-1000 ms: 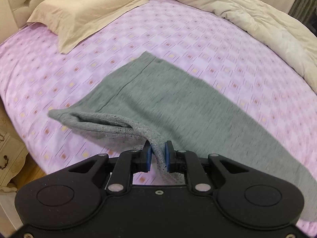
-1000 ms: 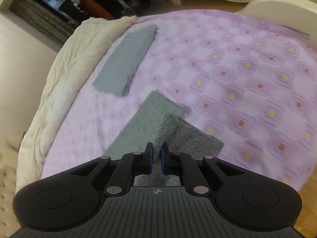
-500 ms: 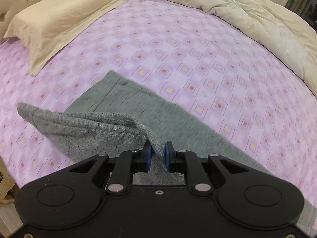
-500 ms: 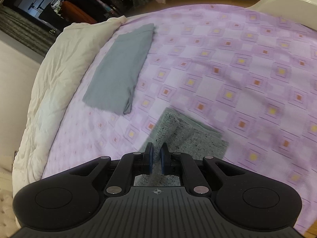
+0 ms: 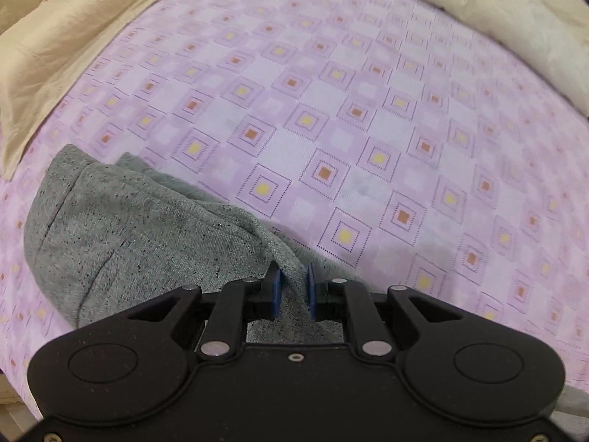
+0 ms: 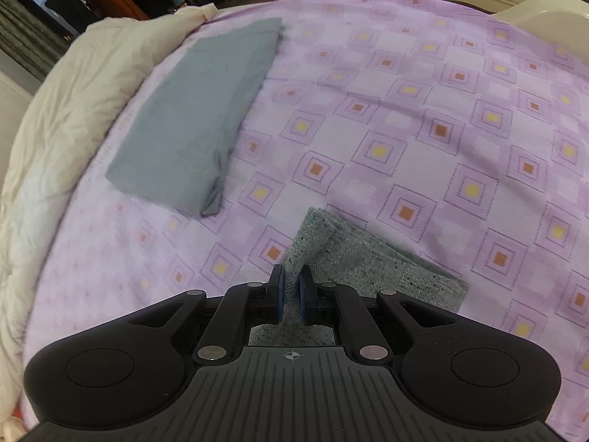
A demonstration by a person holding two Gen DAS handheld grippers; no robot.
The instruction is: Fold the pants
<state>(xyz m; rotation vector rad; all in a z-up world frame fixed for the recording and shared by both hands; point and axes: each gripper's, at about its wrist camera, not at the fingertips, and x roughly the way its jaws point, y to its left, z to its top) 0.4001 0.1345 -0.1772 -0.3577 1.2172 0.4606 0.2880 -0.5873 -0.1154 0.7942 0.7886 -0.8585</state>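
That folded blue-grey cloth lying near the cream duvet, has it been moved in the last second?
No. The folded blue-grey cloth keeps its place beside the cream duvet on the purple sheet; it only looks larger because the right gripper, shut on the grey pants, came closer.

Bed [image 5: 368, 147] in lilac checked sheet; grey pants [image 5: 140, 235], folded blue-grey cloth [image 6: 198, 118], cream duvet [image 6: 66, 118], pillow [image 5: 62, 48]

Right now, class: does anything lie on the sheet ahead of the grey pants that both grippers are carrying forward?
Nothing visible lies directly ahead. The folded blue-grey garment rests apart, off to the left, and the pillow and duvet stay at the bed's edges.
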